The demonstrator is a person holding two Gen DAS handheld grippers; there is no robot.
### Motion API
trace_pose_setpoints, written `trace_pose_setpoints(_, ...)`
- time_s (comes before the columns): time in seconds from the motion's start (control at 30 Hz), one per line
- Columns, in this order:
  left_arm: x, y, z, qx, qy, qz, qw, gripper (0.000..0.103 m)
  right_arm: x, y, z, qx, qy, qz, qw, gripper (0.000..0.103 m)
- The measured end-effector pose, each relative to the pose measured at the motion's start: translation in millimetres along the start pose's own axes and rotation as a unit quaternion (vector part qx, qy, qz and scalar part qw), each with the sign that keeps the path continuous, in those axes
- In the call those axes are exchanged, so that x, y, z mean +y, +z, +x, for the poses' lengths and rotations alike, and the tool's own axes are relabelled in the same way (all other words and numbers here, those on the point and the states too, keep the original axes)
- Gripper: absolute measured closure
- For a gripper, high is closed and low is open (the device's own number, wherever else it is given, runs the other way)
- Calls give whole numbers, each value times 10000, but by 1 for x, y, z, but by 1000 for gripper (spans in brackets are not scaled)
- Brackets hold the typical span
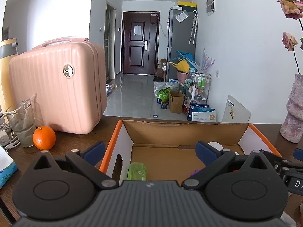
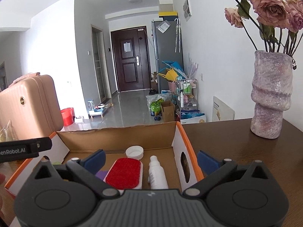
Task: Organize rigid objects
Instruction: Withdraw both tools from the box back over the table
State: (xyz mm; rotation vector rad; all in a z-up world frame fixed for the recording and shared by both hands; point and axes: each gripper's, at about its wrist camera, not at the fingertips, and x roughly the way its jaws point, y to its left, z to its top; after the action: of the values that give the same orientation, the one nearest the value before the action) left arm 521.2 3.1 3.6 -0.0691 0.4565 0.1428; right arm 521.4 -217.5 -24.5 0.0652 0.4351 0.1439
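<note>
An open cardboard box (image 1: pixel 170 130) with orange rims stands on the dark wooden table; it also shows in the right wrist view (image 2: pixel 121 138). Inside lie a green bottle (image 1: pixel 137 171), a white lid (image 2: pixel 134 152), a red-topped brush (image 2: pixel 124 173), a white bottle (image 2: pixel 156 173) and a purple item (image 2: pixel 101 174). My left gripper (image 1: pixel 150 151) is open and empty, hovering over the box's left wall. My right gripper (image 2: pixel 151 159) is open and empty, straddling the box's right wall.
A pink suitcase (image 1: pixel 56 87), a glass (image 1: pixel 21 123) and an orange (image 1: pixel 44 138) stand left of the box. A mottled pink vase (image 2: pixel 270 94) with dried roses stands right. A yellow flask (image 1: pixel 5 71) and cables are at the far left.
</note>
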Motion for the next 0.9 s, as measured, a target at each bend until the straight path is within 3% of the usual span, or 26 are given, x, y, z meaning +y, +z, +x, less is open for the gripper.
trace_pose_setpoints(0.53, -2, -2, -31, -249, 74, 68, 9996, 0, 3, 1, -23, -206, 28, -5, 9998, 0)
trace_pose_setpoints(0.9, 2, -13, -58, -216, 77, 71, 9997, 0, 0, -5, -52, -277, 57, -8, 9996, 0)
